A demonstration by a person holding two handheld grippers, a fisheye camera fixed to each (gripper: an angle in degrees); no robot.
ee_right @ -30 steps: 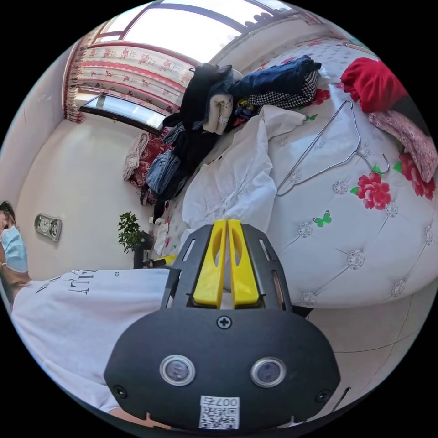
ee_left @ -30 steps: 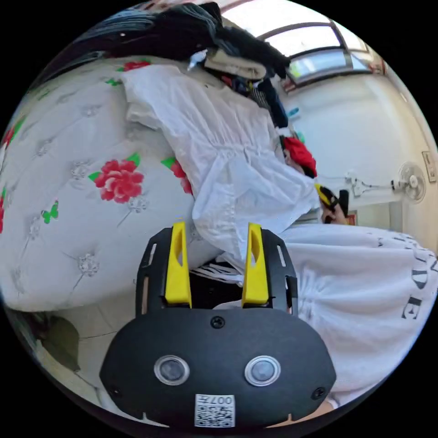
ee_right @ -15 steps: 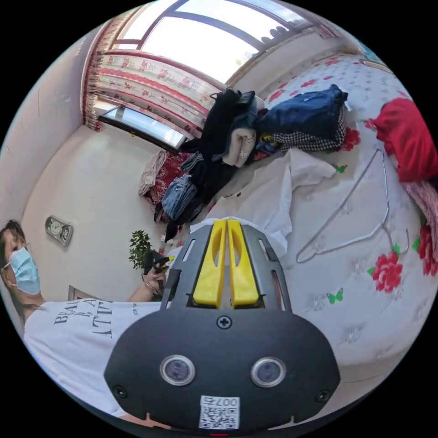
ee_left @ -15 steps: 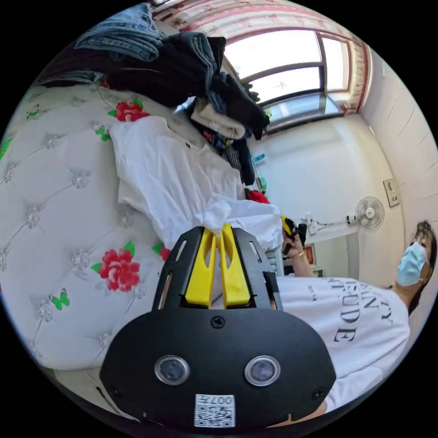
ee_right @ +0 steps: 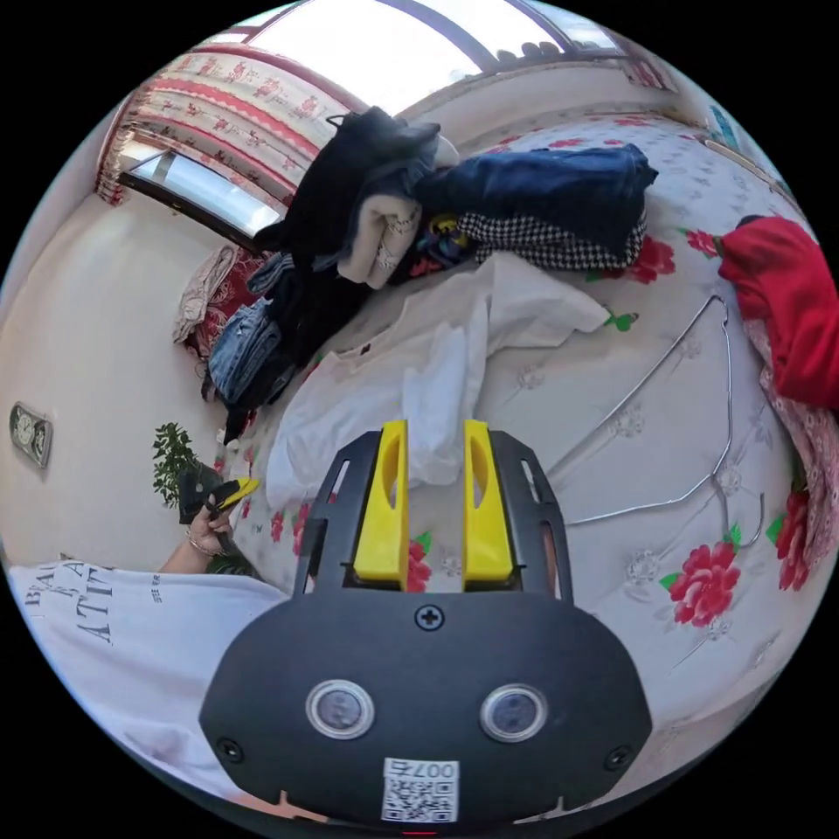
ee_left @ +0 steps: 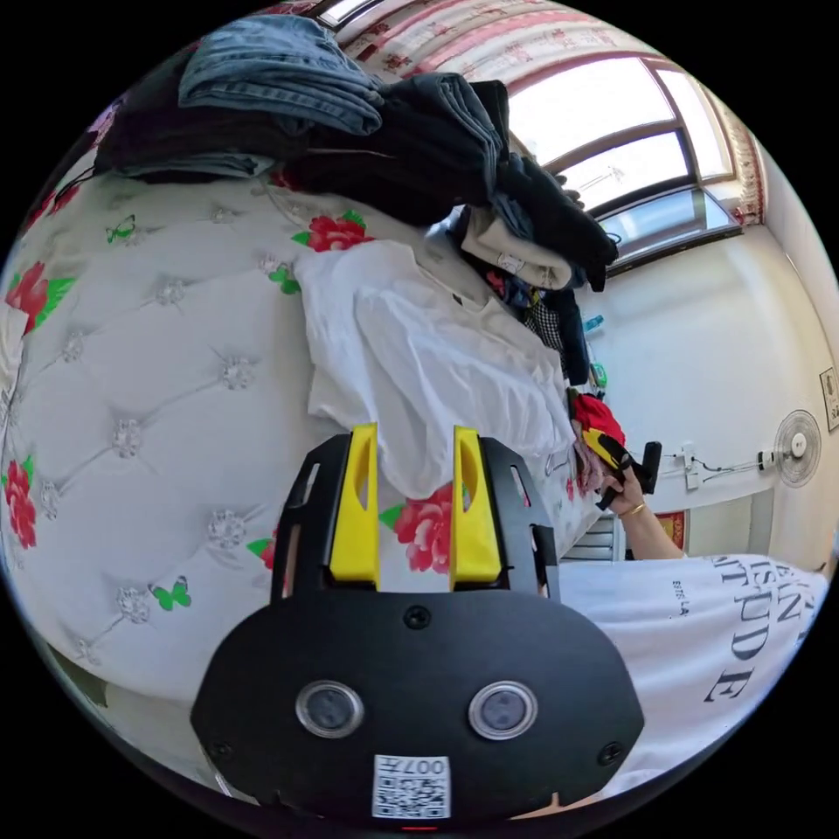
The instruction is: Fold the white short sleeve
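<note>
The white short-sleeve shirt (ee_left: 419, 367) lies rumpled on the floral quilted bed (ee_left: 157, 393) beside piled clothes (ee_right: 524, 197), judged light, limp and non-slippery, best taken at hem corners or shoulder seams; left gripper (ee_left: 412, 489) and right gripper (ee_right: 434, 485) fingers both stand open, empty.

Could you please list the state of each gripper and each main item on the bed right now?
left gripper: open, holding nothing, above the shirt's near edge.
right gripper: open, holding nothing.
white short sleeve shirt: lying on the bed, partly folded, rumpled.
wire hanger: bare, flat on the bed beside the shirt.
pile of dark clothes: heaped, unfolded, beyond the shirt.
red garment: bunched near the hanger.
</note>
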